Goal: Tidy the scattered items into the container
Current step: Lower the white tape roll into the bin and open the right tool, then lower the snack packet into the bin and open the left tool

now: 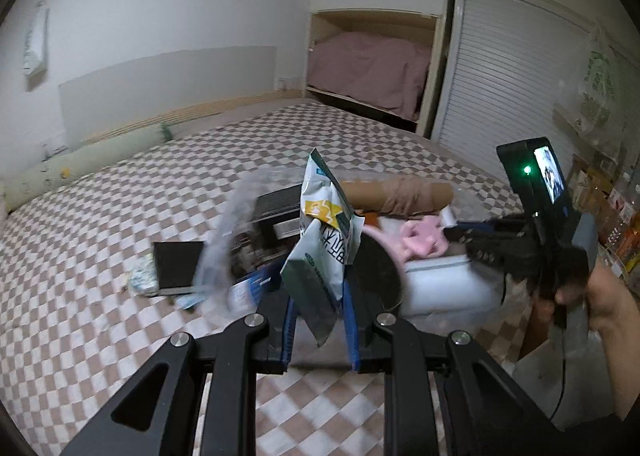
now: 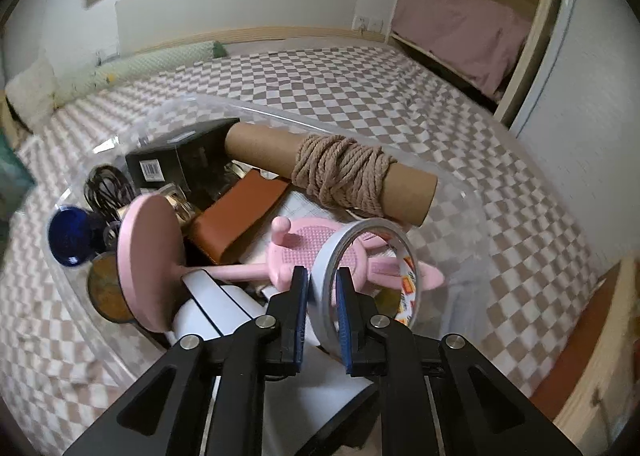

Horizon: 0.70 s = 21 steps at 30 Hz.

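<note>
Clear plastic container (image 2: 460,192), already crowded, sits mid-bed while the right gripper (image 2: 322,296) pinches a tape roll (image 2: 362,252) over it and the left gripper (image 1: 320,308) clamps a snack packet (image 1: 324,240) nearby; next, judged: release both inside.

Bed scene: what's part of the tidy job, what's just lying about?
Job:
- bin
- snack bag in left gripper
- tape roll in right gripper
- black booklet, still on bed

Lying about:
- green bolster
- pink bedding in alcove
</note>
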Available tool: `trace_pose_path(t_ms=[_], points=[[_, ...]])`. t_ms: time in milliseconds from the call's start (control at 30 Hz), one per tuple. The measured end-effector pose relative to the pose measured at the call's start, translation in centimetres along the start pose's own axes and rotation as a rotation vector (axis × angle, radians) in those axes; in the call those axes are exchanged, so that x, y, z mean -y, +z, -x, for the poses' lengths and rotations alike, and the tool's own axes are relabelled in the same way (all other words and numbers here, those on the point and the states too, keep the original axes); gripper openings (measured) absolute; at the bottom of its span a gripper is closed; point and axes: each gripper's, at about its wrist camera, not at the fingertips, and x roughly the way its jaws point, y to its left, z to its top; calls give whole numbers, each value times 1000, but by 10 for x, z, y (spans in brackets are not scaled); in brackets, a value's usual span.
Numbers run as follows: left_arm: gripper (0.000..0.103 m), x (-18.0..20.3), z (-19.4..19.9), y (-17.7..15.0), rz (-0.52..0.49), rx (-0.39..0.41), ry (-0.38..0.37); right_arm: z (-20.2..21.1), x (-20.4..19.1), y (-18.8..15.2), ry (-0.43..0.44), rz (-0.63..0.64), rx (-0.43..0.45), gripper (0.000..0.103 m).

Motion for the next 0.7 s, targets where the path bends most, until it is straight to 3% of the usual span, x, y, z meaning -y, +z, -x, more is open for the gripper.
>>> trace_pose_path(t_ms=[33,67,100,200,400,700], points=[[21,7,-6,5,-1,-3,-8,1,2,0,11,-14,0,56],[21,15,-13,9,-7,-5,-12,3,4,0,15,-26,14,72],[21,22,-19,13,-13,-7,-17,6,5,0,7,-23,38,77],[21,39,-39,23,-29,-12,-25,12,8,-3,-27,7,77,77],[20,64,-82,38,-54,-52,-29,17,20,-9,6,-6,98,77],[21,78,-124,47,-71,-132,-2,24,22,-15,-13,44,134,77]])
